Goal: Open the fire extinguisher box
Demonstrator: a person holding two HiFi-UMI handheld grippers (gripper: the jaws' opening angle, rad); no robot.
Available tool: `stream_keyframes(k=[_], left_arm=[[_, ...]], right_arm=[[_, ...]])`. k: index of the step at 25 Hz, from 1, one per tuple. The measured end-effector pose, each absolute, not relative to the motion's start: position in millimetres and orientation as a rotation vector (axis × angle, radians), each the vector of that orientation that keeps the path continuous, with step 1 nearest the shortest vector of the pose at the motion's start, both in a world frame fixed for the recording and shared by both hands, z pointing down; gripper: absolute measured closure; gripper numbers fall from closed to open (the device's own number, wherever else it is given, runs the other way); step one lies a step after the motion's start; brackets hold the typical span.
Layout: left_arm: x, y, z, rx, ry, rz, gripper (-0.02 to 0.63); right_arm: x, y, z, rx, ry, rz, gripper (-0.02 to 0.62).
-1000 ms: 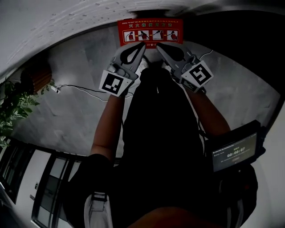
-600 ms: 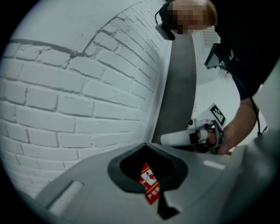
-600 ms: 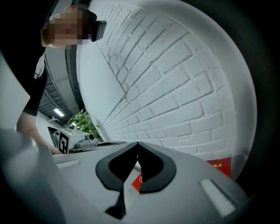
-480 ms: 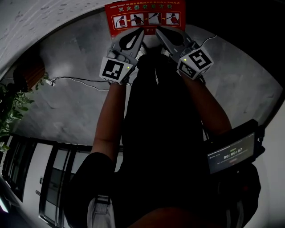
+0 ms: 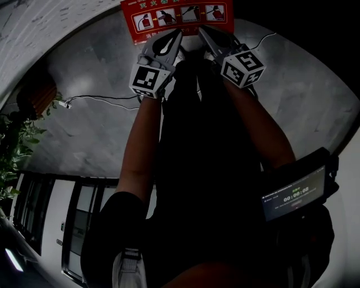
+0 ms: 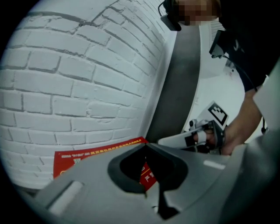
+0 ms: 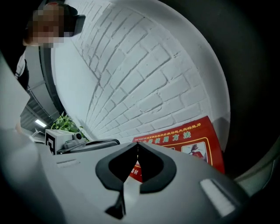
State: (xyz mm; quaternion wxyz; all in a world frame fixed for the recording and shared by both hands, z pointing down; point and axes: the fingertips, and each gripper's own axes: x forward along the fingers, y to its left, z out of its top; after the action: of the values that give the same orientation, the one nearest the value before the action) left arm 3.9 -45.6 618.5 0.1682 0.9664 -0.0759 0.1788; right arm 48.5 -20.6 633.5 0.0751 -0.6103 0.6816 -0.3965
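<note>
Box [image 5: 169, 17] stands against the brick wall [image 6: 87, 65] just beyond the left claw [image 5: 179, 34] and right claw [image 5: 200, 28], both pinched together and empty, so best part one before hooking the door's edge.

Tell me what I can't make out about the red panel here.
- Red panel: head view, the frame's top edge cuts it off; no handle or latch shows.
- Left gripper view: the shut left gripper covers most of it.
- Right gripper view: the shut right gripper hides its lower part.
- Small print: too small in every view.
</note>
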Motion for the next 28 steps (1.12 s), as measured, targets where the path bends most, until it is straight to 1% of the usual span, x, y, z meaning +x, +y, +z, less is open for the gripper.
stream_keyframes(k=[11, 13, 16, 22, 25, 28], left_arm=[[7.2, -33.4, 634.3, 2.708, -0.188, 0.571, 0.604], [6.7, -32.4, 636.2, 2.703, -0.187, 0.578, 0.604], [7.6, -30.3, 636.8, 2.699, -0.179, 0.583, 0.604], [8.6, -29.2, 633.9, 2.696, -0.178, 0.579, 0.604], [8.7, -26.5, 632.9, 2.691, -0.175, 0.580, 0.604], [8.9, -27.5, 631.7, 2.686, -0.171, 0.581, 0.604]], right_arm=[[39.0, 2.1, 676.4, -1.872, 1.887, -1.408, 0.581], [32.5, 6.7, 684.9, -1.832, 1.839, -1.472, 0.566], [22.1, 12.4, 700.1, -1.732, 1.761, -1.575, 0.523], [14.1, 19.0, 723.6, -1.614, 1.631, -1.711, 0.483], [14.2, 18.0, 728.5, -1.556, 1.575, -1.739, 0.454], [17.9, 11.9, 730.9, -1.531, 1.530, -1.749, 0.443]])
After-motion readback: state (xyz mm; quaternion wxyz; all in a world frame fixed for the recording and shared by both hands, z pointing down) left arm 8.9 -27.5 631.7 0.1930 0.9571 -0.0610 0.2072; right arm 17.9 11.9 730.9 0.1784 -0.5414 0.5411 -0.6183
